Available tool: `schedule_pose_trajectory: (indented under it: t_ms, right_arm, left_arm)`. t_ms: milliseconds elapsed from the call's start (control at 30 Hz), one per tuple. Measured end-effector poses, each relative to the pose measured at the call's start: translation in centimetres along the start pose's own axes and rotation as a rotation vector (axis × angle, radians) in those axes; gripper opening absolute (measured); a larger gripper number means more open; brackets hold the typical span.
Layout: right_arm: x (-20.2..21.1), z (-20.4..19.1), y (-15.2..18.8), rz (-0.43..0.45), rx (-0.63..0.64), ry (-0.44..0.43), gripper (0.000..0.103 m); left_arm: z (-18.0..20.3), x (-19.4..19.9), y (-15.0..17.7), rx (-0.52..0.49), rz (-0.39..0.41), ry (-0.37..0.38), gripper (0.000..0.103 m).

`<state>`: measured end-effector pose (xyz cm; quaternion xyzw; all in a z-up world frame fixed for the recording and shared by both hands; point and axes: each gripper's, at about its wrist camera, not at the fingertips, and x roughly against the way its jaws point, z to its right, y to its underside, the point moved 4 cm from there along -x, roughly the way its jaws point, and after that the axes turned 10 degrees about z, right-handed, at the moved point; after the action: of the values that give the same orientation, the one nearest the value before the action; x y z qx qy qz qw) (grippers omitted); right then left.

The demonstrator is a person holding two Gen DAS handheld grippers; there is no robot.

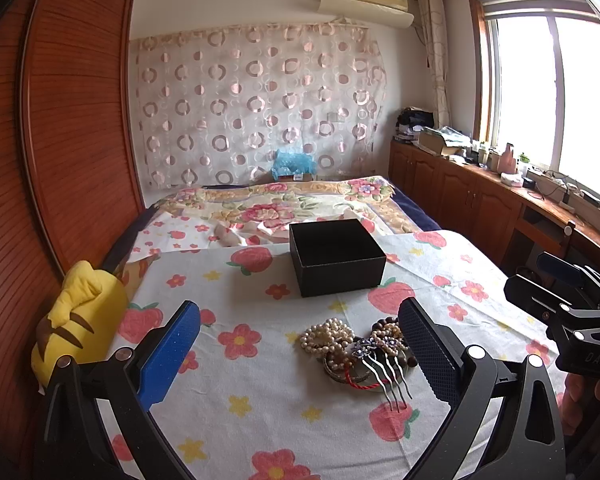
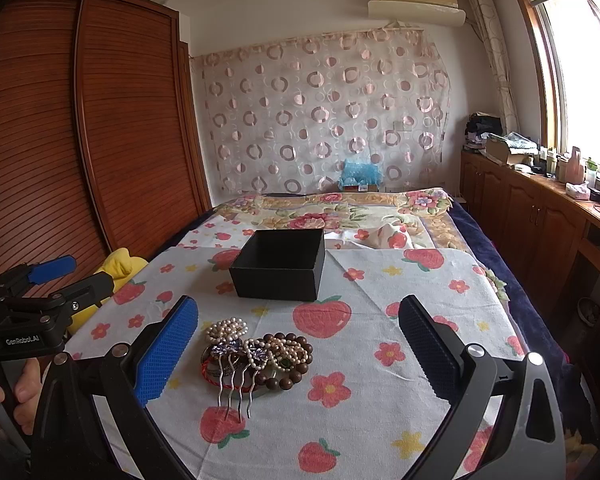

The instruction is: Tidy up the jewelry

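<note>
Both pairs of fingers stand spread wide and grip nothing. Ahead of the left gripper (image 1: 300, 344), close against its right finger, lies the jewelry pile (image 1: 356, 352): pearl bracelets (image 1: 326, 336), a metal hair comb (image 1: 384, 372) and a red cord (image 1: 360, 380) heaped together on the bed's strawberry cloth (image 1: 240, 392). The same heap sits just inside the right gripper's (image 2: 298, 344) left finger, with wooden beads (image 2: 292, 372) tangled in. Beyond the fingers stands the open black box (image 2: 278, 264). The likely risk is snagging: pinching one strand may drag its neighbours along, or the comb's prongs could catch the soft cloth and scatter beads.
</note>
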<state>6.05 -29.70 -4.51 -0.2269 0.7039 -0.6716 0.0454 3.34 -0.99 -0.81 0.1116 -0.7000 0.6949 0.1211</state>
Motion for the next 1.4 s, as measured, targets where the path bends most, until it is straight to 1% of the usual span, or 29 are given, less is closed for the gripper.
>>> schedule_pose_trajectory:
  t_ms: [1033,1300,1400]
  right_arm:
    - [0.2,-0.2,-0.1,0.002,-0.003,-0.001,0.101]
    - [0.4,0.7,0.0,0.001,-0.002,-0.001,0.101]
    - [-0.6,-0.6,0.4,-0.008,-0.007,-0.003,0.101]
  left_arm:
    - [0.2,0.1,0.1,-0.001,0.003,0.000,0.096]
    - [0.6,0.0,0.1,0.002,-0.008,0.005,0.096]
    - [1.0,-0.4,0.5,-0.001,-0.023,0.013,0.096]
